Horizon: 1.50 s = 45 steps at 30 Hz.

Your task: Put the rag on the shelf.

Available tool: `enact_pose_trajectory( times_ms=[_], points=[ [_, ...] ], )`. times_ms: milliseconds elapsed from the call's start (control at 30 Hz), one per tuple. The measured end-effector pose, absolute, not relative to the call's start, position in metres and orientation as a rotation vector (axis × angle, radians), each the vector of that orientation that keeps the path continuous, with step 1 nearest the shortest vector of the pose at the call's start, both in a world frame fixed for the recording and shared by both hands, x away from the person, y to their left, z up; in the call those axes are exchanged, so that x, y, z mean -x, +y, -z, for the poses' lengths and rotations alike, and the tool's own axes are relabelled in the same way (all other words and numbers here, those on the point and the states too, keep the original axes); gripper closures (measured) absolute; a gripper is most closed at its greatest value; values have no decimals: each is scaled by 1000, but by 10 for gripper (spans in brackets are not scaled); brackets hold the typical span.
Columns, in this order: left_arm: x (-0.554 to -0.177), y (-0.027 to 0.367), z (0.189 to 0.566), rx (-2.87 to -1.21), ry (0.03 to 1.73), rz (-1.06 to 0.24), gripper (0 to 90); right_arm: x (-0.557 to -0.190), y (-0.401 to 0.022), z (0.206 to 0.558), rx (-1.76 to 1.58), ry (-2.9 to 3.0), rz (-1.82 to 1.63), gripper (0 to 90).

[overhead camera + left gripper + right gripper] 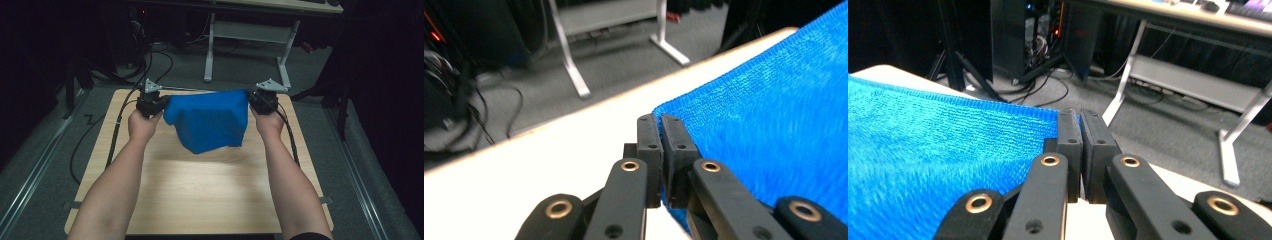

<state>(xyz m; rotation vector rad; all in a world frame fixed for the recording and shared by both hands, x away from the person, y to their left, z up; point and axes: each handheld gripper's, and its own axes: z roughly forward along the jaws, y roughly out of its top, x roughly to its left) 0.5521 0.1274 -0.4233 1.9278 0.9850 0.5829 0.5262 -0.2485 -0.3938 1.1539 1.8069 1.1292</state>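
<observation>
Tongs: your left gripper (159,101) and right gripper (256,100) each pinch a towel (210,120) corner.
Edges: top hem taut.
Room: bare table (200,195) near you.

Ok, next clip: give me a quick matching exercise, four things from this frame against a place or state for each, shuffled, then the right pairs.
Things:
1. blue cloth
2. left gripper
3. right gripper
4. wooden table

Places or states:
A. fingers shut on the cloth's right corner
B. light-coloured, bare near the person
C. stretched between both grippers, hanging down in the middle
D. fingers shut on the cloth's left corner

Pairs: 1-C, 2-D, 3-A, 4-B
</observation>
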Motion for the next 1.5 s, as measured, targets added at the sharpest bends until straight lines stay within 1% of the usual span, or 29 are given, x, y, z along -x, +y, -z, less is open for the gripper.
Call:
enact_pose_trajectory(
  times_ms=[267,433,633,900,1200,1367,1433,1500],
  points=[
    [-547,128,461,-1940,999,-450,879,-524,-251,431,-1233,1858,-1139,888],
    [-544,124,470,-1945,989,-409,877,-521,-250,450,-1255,1886,-1140,888],
    [-541,119,480,-1957,993,-364,873,-517,-247,461,-1271,1901,-1140,888],
    [-538,119,487,-1946,1005,-342,868,-513,-248,475,-1293,1933,-1124,888],
    [-540,119,492,-1935,1022,-309,859,-507,-246,484,-1292,1934,-1122,887],
    [-541,113,502,-1963,1027,-284,857,-503,-249,490,-1301,1948,-1105,887],
    [-541,111,504,-1971,1025,-279,850,-502,-250,490,-1305,1948,-1101,886],
    [-540,111,503,-1964,1037,-281,802,-502,-251,490,-1306,1942,-1100,882]
  ],
)
